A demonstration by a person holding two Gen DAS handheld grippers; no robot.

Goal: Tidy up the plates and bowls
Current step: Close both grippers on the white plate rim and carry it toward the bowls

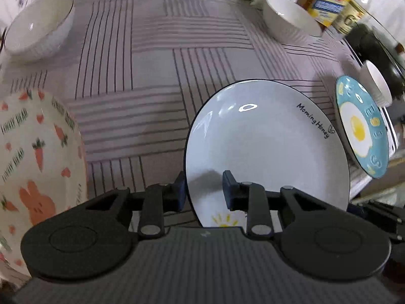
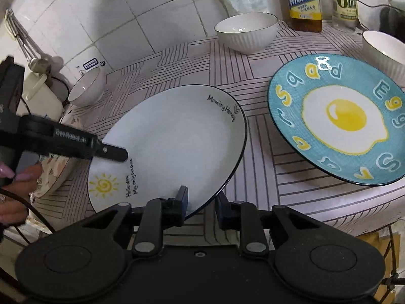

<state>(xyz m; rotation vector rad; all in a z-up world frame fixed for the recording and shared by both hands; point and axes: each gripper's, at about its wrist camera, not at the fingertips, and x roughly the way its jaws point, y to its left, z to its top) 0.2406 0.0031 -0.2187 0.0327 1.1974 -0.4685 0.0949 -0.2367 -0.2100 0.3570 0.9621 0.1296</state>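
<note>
Striped cloth (image 2: 253,136) underneath, both grippers, left gripper (image 1: 203,190) and right gripper (image 2: 201,206), pinch opposite rims of the white plate (image 2: 172,139); uneven lifting could slip it onto the egg plate (image 2: 339,119) nearby.

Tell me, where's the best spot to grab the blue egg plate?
Probably the near rim of the blue egg plate, coming from the table's front edge. It is shallow and wide, so only its thin edge fits a gripper, and that side seems to hang slightly over the table edge. Bowls crowd its far side. One finger goes under, one on top.
</note>
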